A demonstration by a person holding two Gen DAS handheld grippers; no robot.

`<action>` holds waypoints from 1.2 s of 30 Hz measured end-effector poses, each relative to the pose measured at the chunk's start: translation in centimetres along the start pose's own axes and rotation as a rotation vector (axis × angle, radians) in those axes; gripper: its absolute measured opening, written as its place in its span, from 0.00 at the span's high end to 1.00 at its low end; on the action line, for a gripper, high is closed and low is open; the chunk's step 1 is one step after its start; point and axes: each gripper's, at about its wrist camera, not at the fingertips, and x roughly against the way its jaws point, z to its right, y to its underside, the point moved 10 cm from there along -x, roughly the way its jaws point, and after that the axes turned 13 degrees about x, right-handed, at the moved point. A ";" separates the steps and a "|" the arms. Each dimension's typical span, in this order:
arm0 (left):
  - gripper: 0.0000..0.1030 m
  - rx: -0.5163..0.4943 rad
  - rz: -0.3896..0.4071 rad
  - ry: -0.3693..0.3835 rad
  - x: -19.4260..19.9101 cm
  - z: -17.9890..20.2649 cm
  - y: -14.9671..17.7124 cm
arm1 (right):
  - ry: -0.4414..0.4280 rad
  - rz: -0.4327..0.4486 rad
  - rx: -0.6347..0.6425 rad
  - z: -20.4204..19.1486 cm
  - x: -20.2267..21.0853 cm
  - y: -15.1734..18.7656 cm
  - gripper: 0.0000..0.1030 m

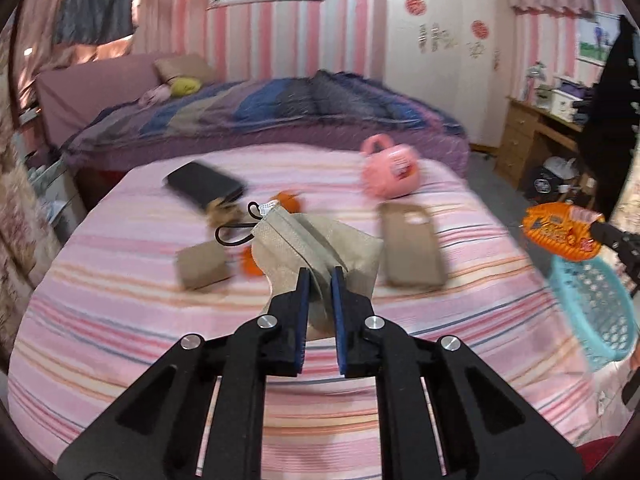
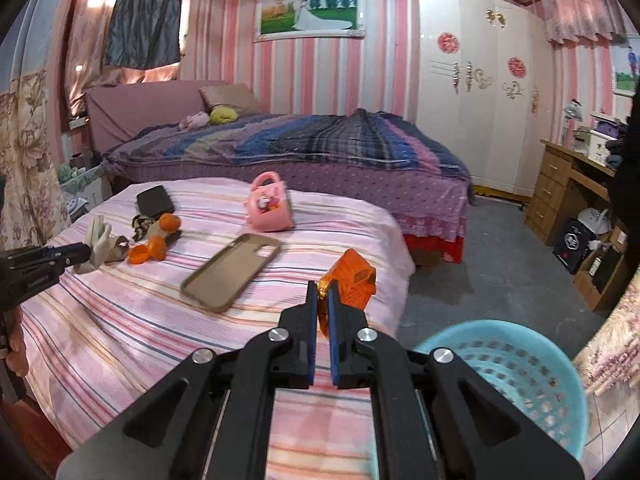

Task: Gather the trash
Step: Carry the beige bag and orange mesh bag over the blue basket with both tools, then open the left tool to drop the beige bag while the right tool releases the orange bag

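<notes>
My left gripper (image 1: 320,274) is shut on a beige face mask (image 1: 308,240) with black ear loops, held above the pink striped bed (image 1: 120,320). It also shows in the right wrist view (image 2: 86,254), with the mask (image 2: 98,246) hanging from it. My right gripper (image 2: 323,286) is shut on an orange snack wrapper (image 2: 354,280), held near the bed's right edge, up and left of the teal basket (image 2: 516,372). In the left wrist view the wrapper (image 1: 560,232) sits just above the basket (image 1: 596,312). Orange peels (image 2: 152,246) lie on the bed.
On the bed lie a brown phone case (image 2: 230,270), a pink toy handbag (image 2: 270,204), a black wallet (image 2: 154,202) and a small brown box (image 1: 204,266). A second bed (image 2: 320,148) stands behind. A wooden desk (image 2: 568,188) and boxes stand at the right.
</notes>
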 end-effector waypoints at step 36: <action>0.59 -0.306 -0.163 0.360 -4.3 33.7 11.6 | 0.218 -0.143 -0.134 17.6 6.5 12.5 0.95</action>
